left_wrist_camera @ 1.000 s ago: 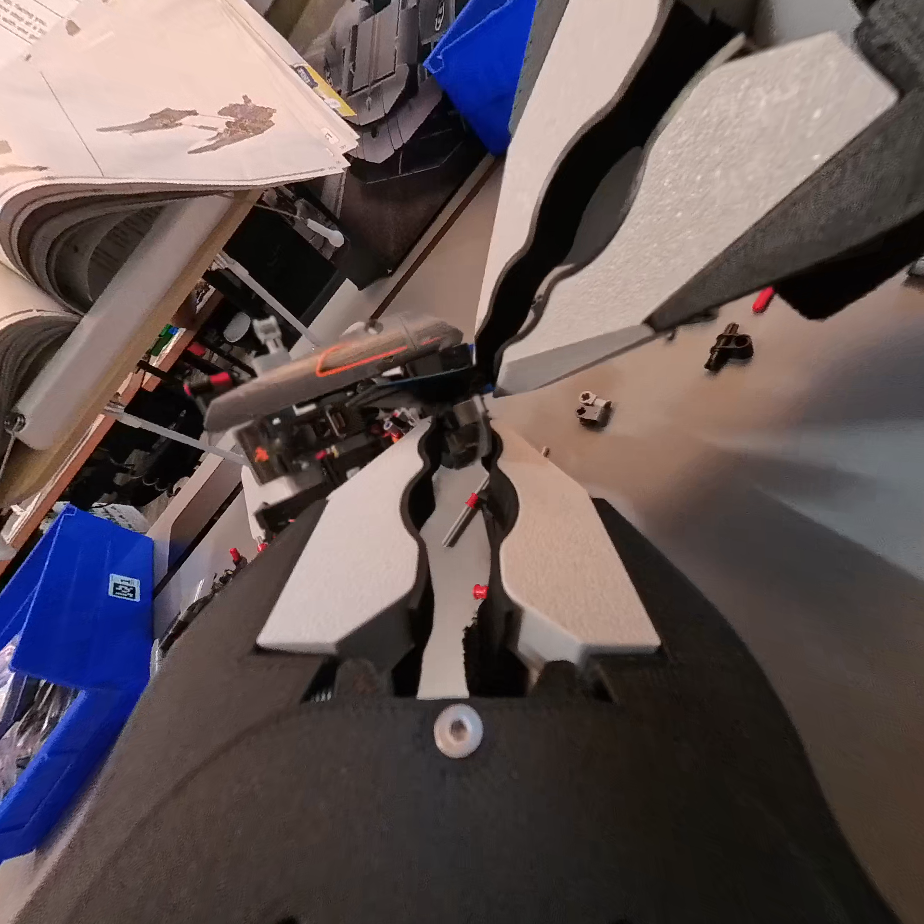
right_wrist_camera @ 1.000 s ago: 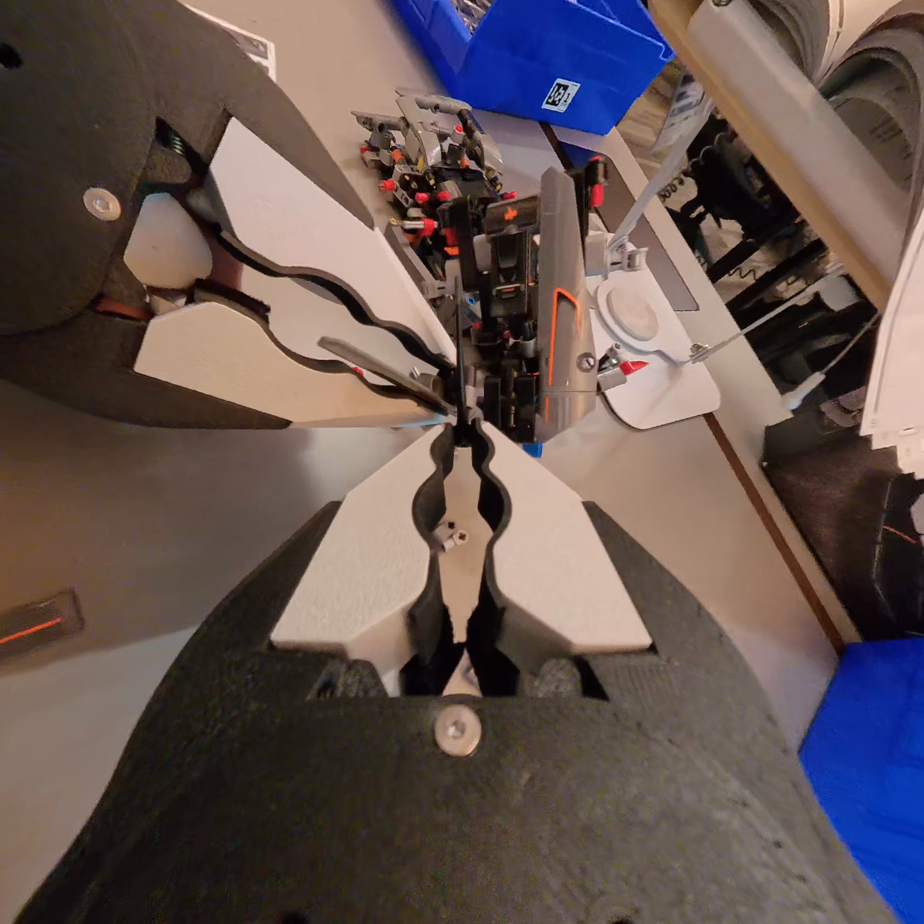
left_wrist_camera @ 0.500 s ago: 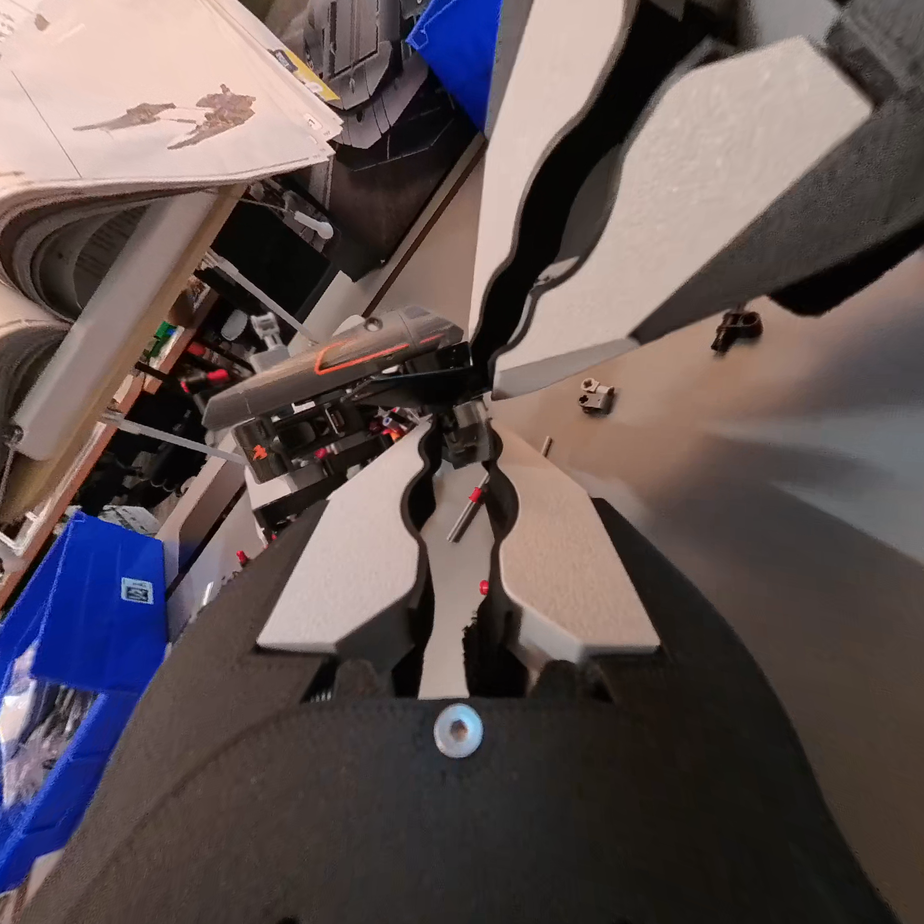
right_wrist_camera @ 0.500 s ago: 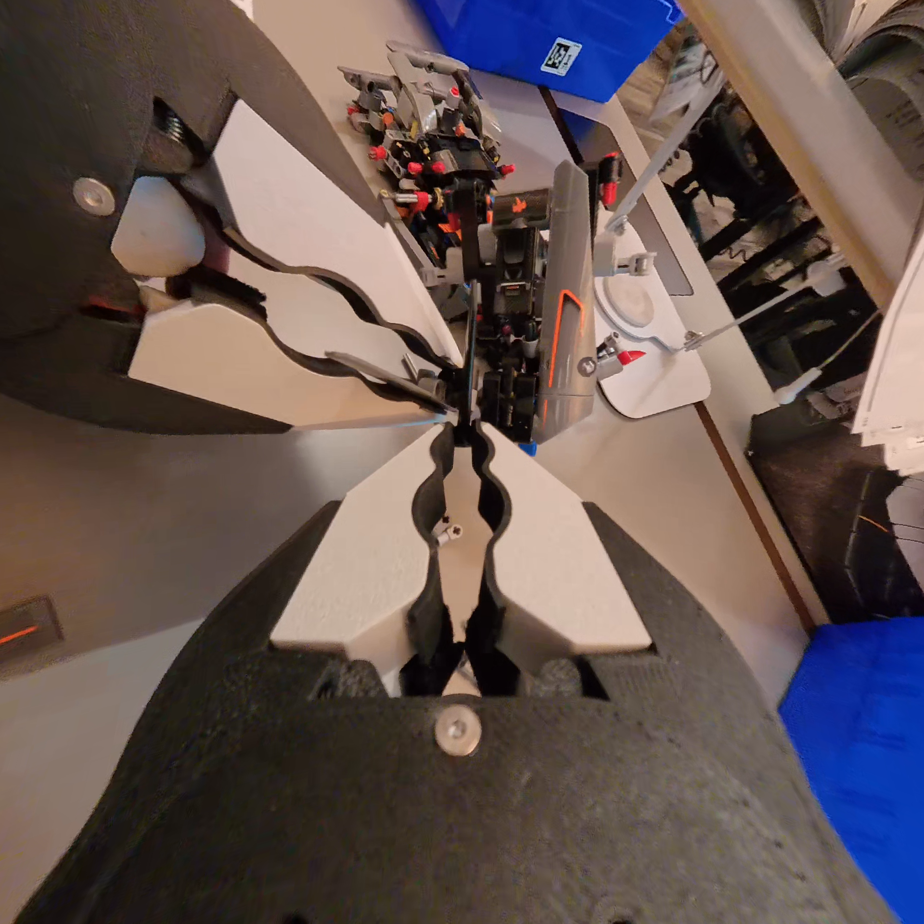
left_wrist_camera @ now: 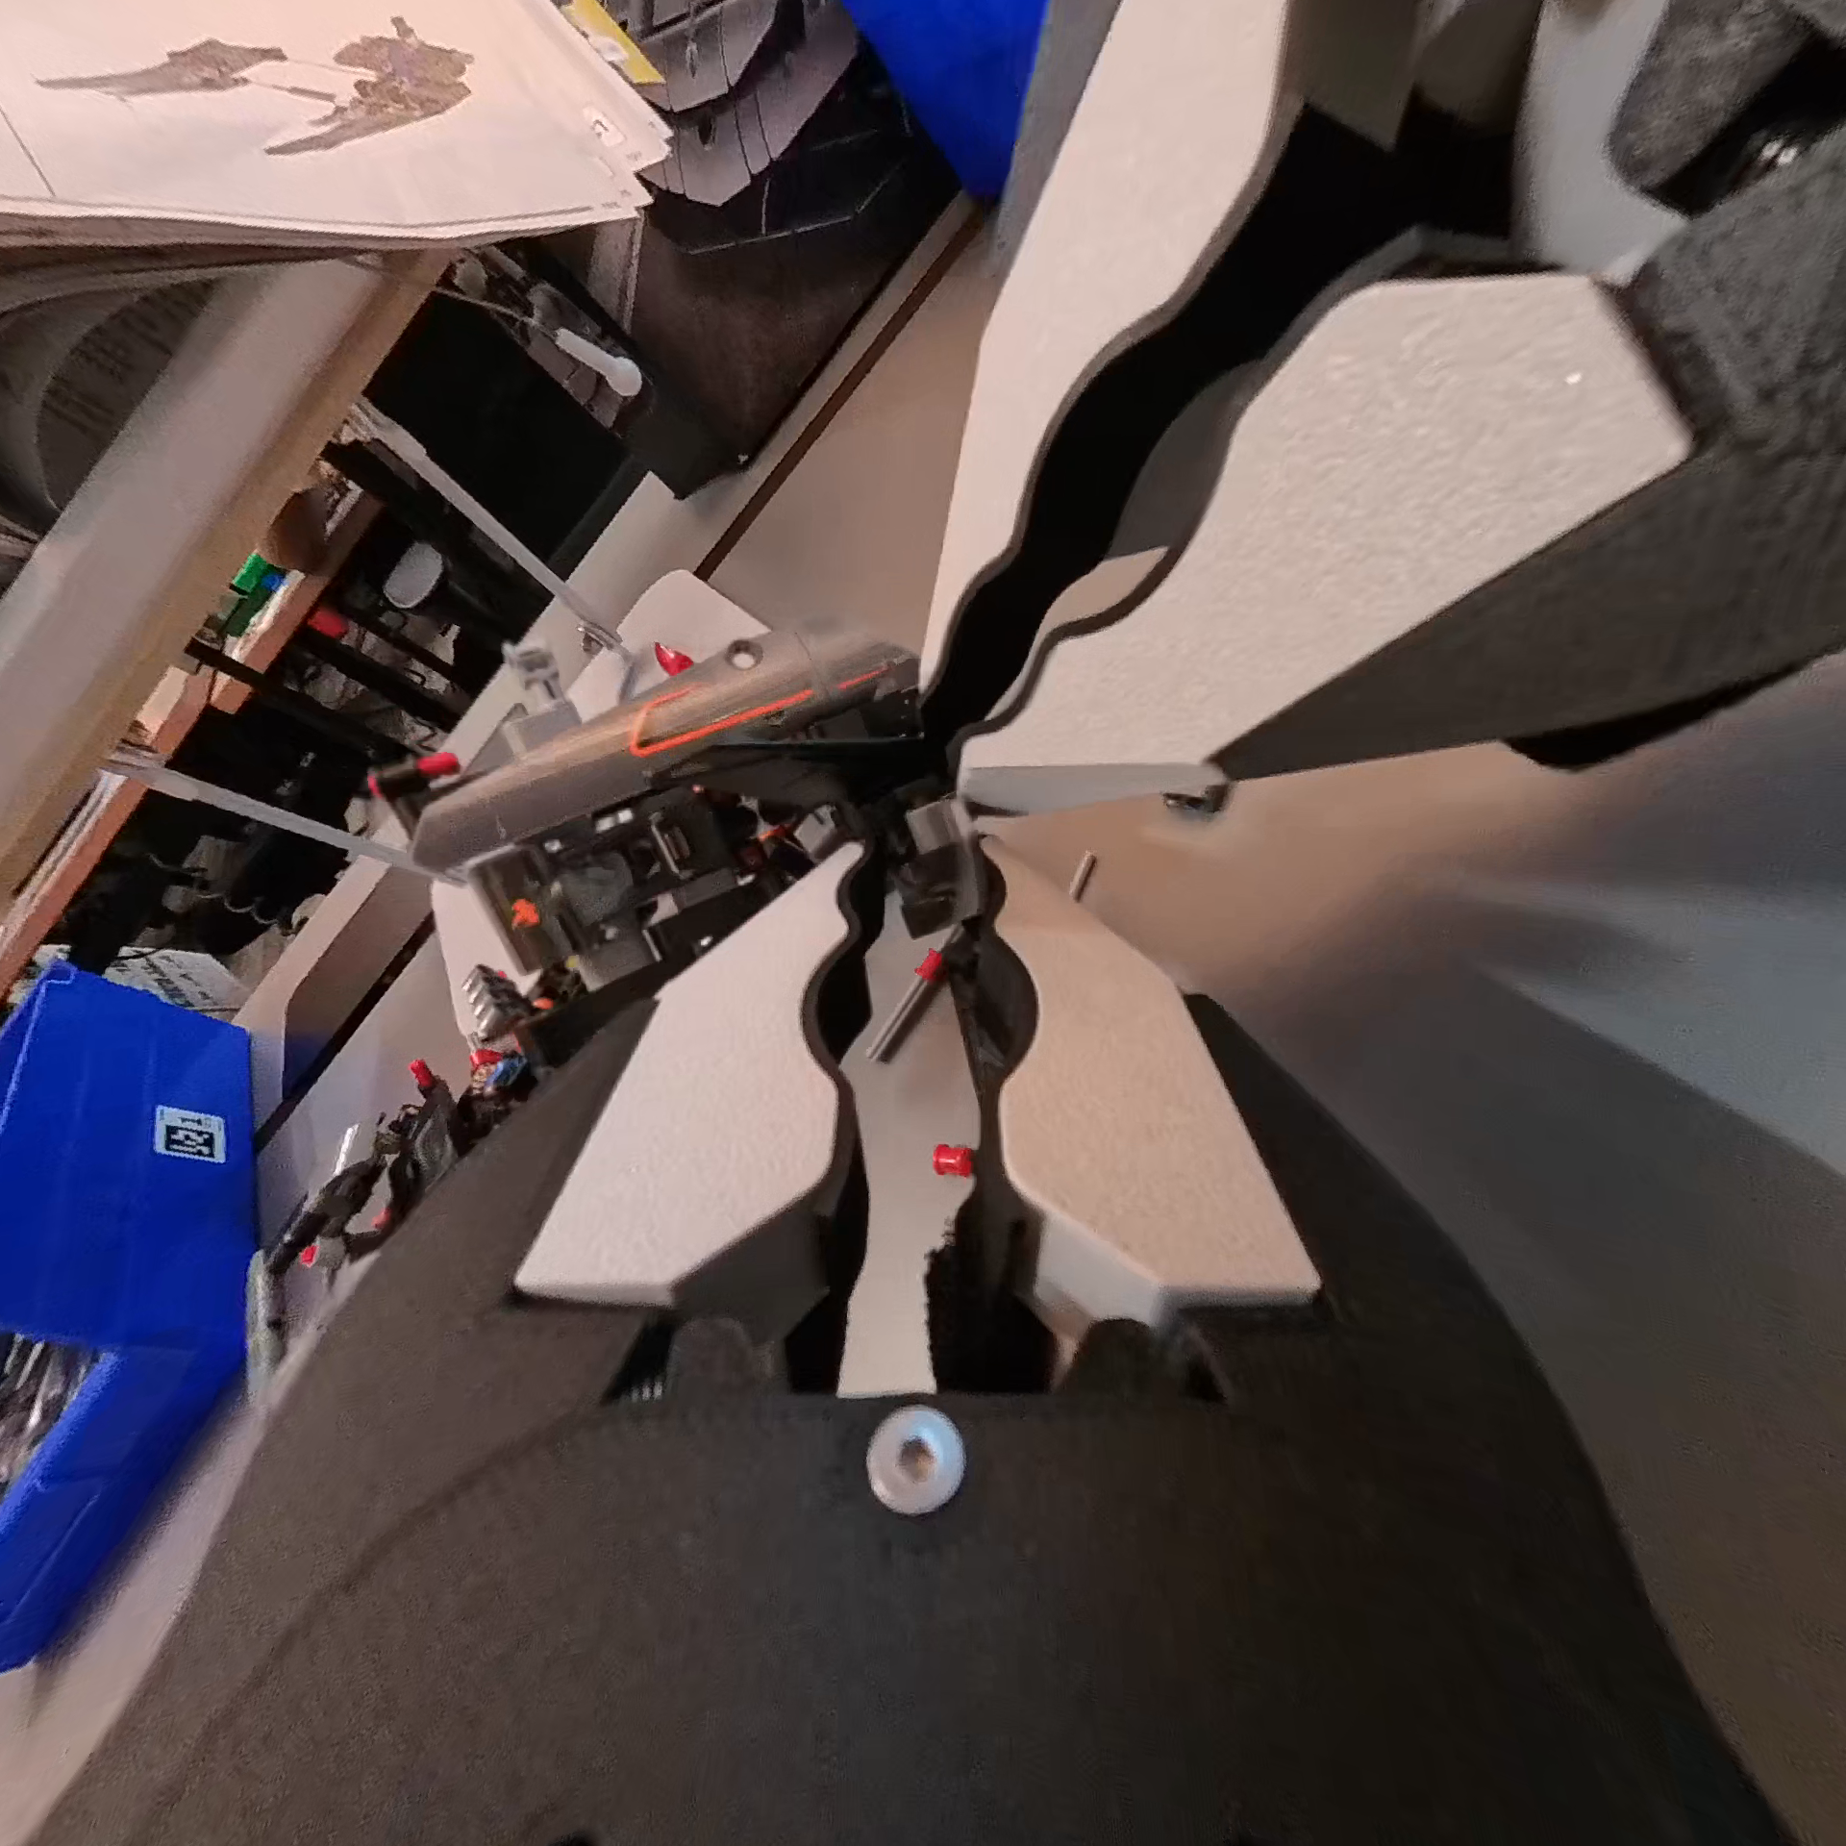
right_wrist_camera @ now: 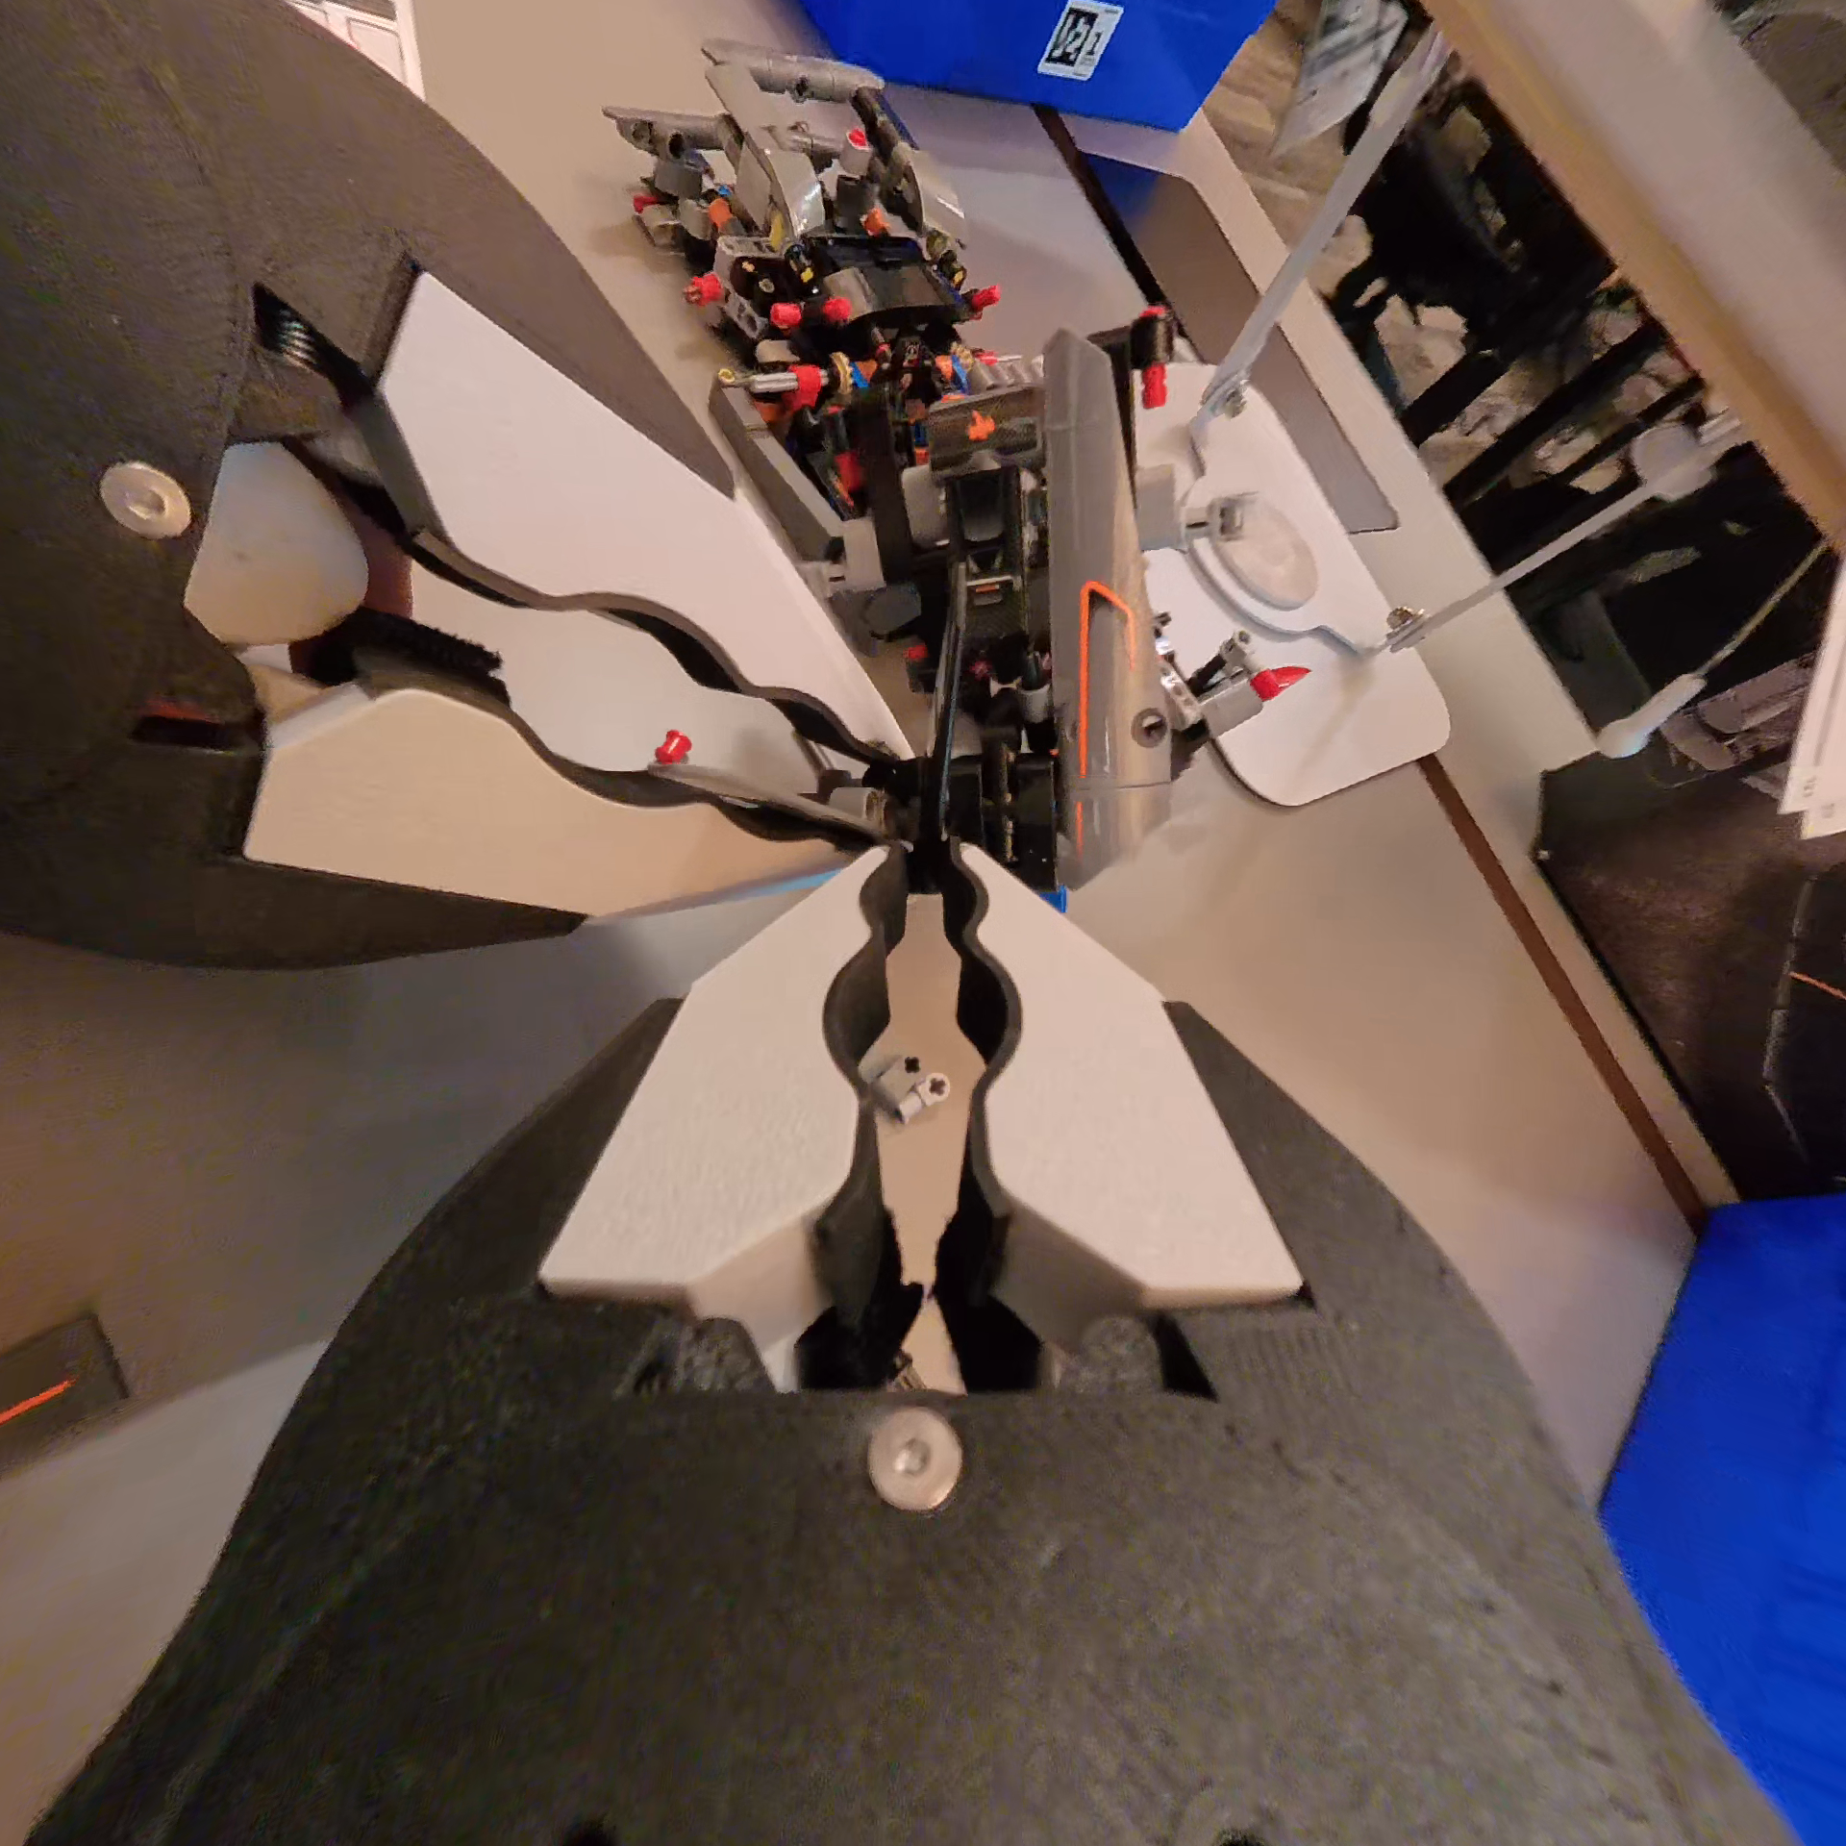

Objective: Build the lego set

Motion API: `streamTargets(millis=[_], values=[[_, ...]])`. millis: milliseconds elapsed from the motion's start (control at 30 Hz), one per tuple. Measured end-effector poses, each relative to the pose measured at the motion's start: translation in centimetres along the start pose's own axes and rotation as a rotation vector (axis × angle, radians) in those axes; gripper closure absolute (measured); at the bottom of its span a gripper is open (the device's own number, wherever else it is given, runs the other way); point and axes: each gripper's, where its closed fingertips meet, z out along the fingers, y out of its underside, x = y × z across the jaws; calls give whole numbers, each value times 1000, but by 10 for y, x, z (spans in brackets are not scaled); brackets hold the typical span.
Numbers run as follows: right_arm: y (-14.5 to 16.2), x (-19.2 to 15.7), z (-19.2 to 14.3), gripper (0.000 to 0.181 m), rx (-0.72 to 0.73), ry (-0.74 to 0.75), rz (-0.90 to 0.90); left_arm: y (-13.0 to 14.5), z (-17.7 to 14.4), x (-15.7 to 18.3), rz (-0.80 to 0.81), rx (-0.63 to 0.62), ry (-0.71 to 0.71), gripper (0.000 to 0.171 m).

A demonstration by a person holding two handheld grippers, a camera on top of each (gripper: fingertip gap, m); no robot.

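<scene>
I hold a Lego sub-assembly [left_wrist_camera: 649,739] between both grippers above the table; it has a long grey panel with an orange line [right_wrist_camera: 1094,639] over black and grey beams. My left gripper [left_wrist_camera: 924,859] is shut on a grey and black part at its near end. My right gripper [right_wrist_camera: 924,859] is shut on a thin black beam of the same sub-assembly. The two grippers' tips almost touch each other. The right gripper [left_wrist_camera: 949,769] enters the left wrist view from the upper right. The left gripper [right_wrist_camera: 879,799] enters the right wrist view from the left.
A larger Lego model [right_wrist_camera: 819,250] lies on the table behind. Loose parts lie below: a grey axle with a red pin [left_wrist_camera: 904,1009], a red pin [left_wrist_camera: 951,1159], a grey connector [right_wrist_camera: 909,1084]. Blue bins [left_wrist_camera: 110,1199] [right_wrist_camera: 1738,1498], a booklet [left_wrist_camera: 300,120] and a white stand plate [right_wrist_camera: 1299,619] surround the area.
Both grippers stay shut on the sub-assembly and have shifted together. The larger model has come further into the right wrist view. Loose pieces on the table have slid behind the right gripper in the left view.
</scene>
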Motion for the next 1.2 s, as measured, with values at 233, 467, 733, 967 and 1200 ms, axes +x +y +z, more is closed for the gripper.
streamTargets(millis=[233,467,733,967,1200], values=[[-1,1,-2,158,35,-85,43,9,2,-3,-87,-17,99,158],[4,9,-18,156,108,-197,136,8,-20,-12,-206,4,242,158],[-21,-13,-43,159,177,-383,147,33,-80,-8,-218,-54,491,158],[-42,-115,-42,164,80,-594,21,73,-125,21,-120,-153,729,158],[-37,-140,-20,164,-29,-535,284,81,-132,28,-139,-141,695,158]])
